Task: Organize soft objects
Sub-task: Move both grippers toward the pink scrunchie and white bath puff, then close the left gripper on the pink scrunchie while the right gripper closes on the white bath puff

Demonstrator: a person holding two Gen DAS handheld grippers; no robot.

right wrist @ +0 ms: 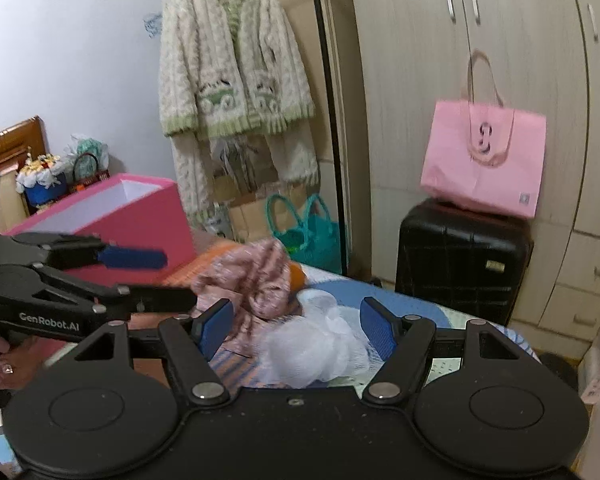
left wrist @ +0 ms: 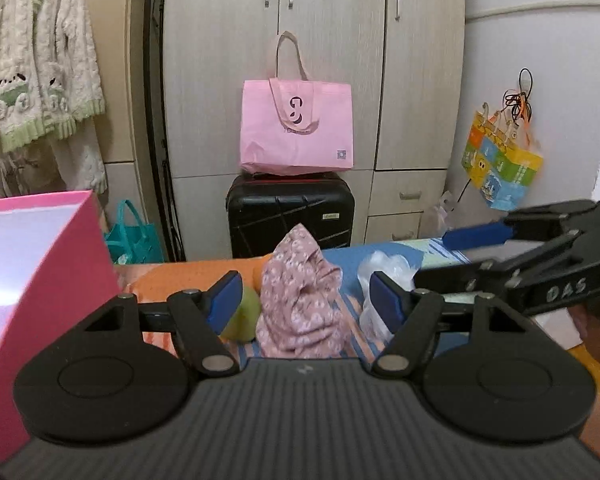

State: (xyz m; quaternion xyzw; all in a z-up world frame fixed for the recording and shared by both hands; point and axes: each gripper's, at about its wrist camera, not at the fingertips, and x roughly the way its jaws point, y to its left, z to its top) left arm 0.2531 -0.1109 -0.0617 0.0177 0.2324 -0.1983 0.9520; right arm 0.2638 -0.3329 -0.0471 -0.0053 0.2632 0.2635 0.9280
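Note:
A pink flowered cloth (left wrist: 300, 300) lies bunched on the bed, straight ahead between the fingers of my open left gripper (left wrist: 305, 300). A green soft ball (left wrist: 242, 318) sits to its left, an orange thing (left wrist: 257, 274) behind it. A white mesh puff (left wrist: 380, 280) lies to its right. In the right wrist view the white puff (right wrist: 316, 340) lies between the fingers of my open right gripper (right wrist: 296, 328), with the flowered cloth (right wrist: 252, 280) behind it. An open pink box (right wrist: 116, 220) stands at the left; it also shows in the left wrist view (left wrist: 56, 280).
The bed cover (left wrist: 172, 284) is orange and blue. Behind the bed stand a black suitcase (left wrist: 290, 216) with a pink tote bag (left wrist: 296, 128) on top, a teal bag (left wrist: 134, 236) and wardrobe doors (left wrist: 332, 40). A knitted cardigan (right wrist: 232, 80) hangs on the wall.

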